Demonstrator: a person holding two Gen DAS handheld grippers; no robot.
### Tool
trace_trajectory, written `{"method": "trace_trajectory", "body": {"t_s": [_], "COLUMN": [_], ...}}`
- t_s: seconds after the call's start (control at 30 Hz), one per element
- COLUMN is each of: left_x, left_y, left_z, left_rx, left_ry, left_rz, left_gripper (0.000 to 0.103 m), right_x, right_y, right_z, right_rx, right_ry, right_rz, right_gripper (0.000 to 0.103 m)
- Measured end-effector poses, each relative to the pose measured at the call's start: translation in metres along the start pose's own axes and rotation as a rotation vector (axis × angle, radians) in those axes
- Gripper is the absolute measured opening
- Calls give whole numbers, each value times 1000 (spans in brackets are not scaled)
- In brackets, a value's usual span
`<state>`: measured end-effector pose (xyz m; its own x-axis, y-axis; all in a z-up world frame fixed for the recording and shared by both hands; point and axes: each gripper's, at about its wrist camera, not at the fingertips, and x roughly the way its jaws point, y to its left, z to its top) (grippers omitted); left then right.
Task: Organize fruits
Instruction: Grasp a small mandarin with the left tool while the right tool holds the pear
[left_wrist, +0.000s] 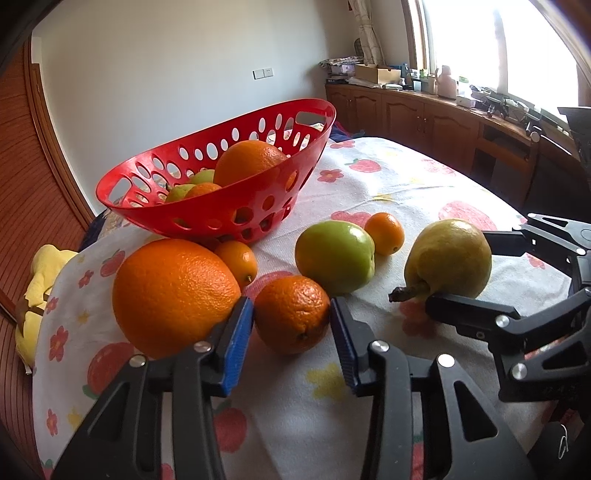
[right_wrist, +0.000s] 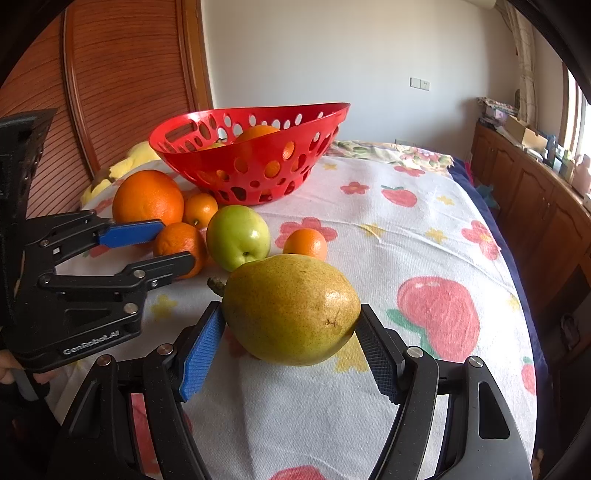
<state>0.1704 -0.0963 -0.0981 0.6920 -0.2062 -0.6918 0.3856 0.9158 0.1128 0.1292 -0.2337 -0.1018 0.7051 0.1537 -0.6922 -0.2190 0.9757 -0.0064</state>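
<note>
Where the cloth reaches: floral cloth (right_wrist: 424, 221) covers the whole surface under the fruit; what lies beneath it cannot be told.
Basket: red basket (left_wrist: 236, 210) stands at the far left, holding a big orange (left_wrist: 247, 160), a smaller orange fruit and at least one green fruit (left_wrist: 179, 192); the rest of its load is hidden behind the wall.
Seen only from the left wrist: bright window and wooden cabinets (left_wrist: 424, 118) with clutter on top, far right; the green fruit in the basket shows clearly here.
Seen only from the right wrist: slatted wooden panel (right_wrist: 122, 81) at far left, and the brand lettering on the left gripper's body.
Large orange: large orange (left_wrist: 173, 295) lies near left, just in front of the basket.
Pear: pear (right_wrist: 291, 310) lies on its side, near right, stem pointing left.
Green apple: green apple (left_wrist: 334, 256) sits between the oranges and the pear.
Medium orange: medium orange (left_wrist: 291, 314) lies just beside the large one.
Small oranges: two, one (left_wrist: 238, 262) by the basket, one (left_wrist: 384, 232) behind the apple.
Left gripper: left gripper (left_wrist: 291, 334), jaws flanking the medium orange, pads at or nearly at its skin; a firm grip cannot be told.
Right gripper: right gripper (right_wrist: 291, 345), jaws spread wide around the pear, pads meeting its two ends.
</note>
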Motion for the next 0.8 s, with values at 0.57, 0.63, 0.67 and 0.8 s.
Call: {"method": "trace_trajectory", "body": {"t_s": [0.57, 0.63, 0.67, 0.8], "left_x": [-19, -15, -13, -10], "left_y": [0, 1, 1, 0], "left_z": [-15, -16, -16, -18], "left_rx": [-26, -28, -30, -28], "left_ry": [24, 32, 34, 38], "left_rz": [-87, -87, -93, -95], "left_gripper": [47, 53, 54, 53], "right_x": [-1, -1, -1, -1], "right_y": [-1, 0, -1, 0], "right_z": [0, 0, 0, 0], "right_rx": [-3, -3, -3, -2], "right_ry": [1, 0, 0, 0], "right_rz": [-1, -1, -1, -1], "right_gripper": [74, 74, 74, 74]}}
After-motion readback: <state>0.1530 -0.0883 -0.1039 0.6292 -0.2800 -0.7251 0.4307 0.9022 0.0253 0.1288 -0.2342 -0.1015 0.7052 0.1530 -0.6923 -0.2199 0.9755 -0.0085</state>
